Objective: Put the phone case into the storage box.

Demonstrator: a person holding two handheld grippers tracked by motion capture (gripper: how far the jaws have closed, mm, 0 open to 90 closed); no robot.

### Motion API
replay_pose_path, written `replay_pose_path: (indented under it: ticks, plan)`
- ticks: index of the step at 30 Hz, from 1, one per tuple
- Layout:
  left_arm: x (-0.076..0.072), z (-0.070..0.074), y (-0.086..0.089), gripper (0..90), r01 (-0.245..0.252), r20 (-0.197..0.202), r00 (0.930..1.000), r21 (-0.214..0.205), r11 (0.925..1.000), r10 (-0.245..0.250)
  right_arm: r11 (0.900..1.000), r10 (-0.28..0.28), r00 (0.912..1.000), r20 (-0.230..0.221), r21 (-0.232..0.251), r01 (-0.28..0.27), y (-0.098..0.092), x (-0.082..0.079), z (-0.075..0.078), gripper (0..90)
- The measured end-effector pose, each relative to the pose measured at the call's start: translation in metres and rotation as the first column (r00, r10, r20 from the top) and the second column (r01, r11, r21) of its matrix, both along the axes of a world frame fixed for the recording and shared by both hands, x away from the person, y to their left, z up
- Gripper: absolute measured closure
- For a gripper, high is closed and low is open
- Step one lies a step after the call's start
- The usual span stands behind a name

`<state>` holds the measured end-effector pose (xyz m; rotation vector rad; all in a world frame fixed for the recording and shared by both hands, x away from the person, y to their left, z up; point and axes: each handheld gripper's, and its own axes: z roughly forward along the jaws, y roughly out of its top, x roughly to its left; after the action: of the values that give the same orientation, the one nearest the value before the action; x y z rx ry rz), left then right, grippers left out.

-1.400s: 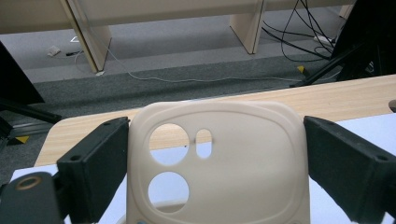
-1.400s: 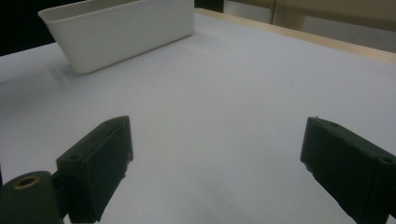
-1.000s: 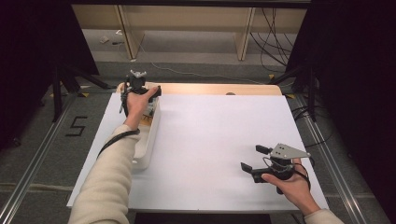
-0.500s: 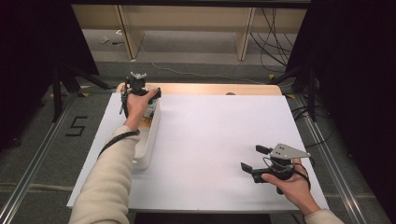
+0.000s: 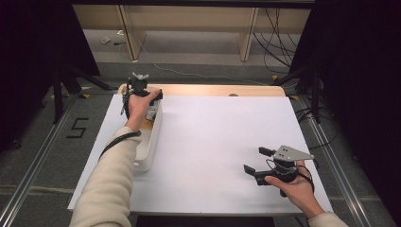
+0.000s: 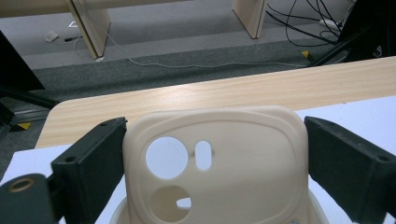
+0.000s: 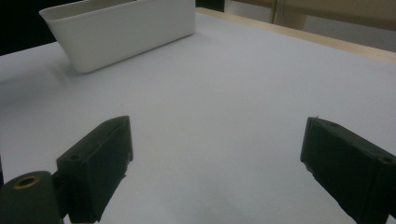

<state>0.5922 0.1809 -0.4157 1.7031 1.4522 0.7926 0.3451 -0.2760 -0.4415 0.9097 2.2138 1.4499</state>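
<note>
Left gripper (image 6: 215,158): fingers (image 6: 88,168) bracket a cream phone case (image 6: 215,163), left touching, right just apart, over white bin (image 5: 150,137) | Right gripper (image 5: 259,161): fingers spread above white surface (image 5: 217,142)

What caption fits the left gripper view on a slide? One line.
Left gripper jaws flank a cream phone case above the white bin.

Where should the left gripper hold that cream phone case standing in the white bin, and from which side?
Grip the cream phone case across its two long side edges near the camera-cutout end, coming down from above the white bin. The case stands on end in the bin, cutouts uppermost, and the left gripper already straddles it, one jaw beside each edge. Whether the pads touch yet, I cannot tell.
</note>
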Motion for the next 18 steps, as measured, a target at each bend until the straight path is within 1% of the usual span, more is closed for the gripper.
replay_pose_path:
  ticks: [7,10,14,18]
  plan:
    - [0.0000,0.0016,-0.0005,8.1,0.011,-0.008,0.9999,0.003,0.9999,-0.011,1.0000,-0.001,1.0000,0.000,-0.001,0.001,-0.0005,0.0001,0.0002,10.1]
    - [-0.0005,0.0024,-0.0005,7.4,0.017,-0.002,0.9999,0.003,0.9999,-0.017,1.0000,0.000,1.0000,0.000,0.000,0.000,-0.0005,0.0000,0.0003,10.1]
    - [-0.0010,0.0043,-0.0012,4.2,0.029,0.007,0.9996,-0.005,0.9996,-0.029,1.0000,-0.003,1.0000,-0.003,0.001,0.003,-0.0009,0.0002,0.0002,10.1]
    - [-0.0018,0.0056,0.0003,0.9,0.056,0.013,0.9984,-0.016,0.9983,-0.055,1.0000,0.001,1.0000,-0.005,0.001,-0.001,-0.0003,0.0003,-0.0001,10.1]
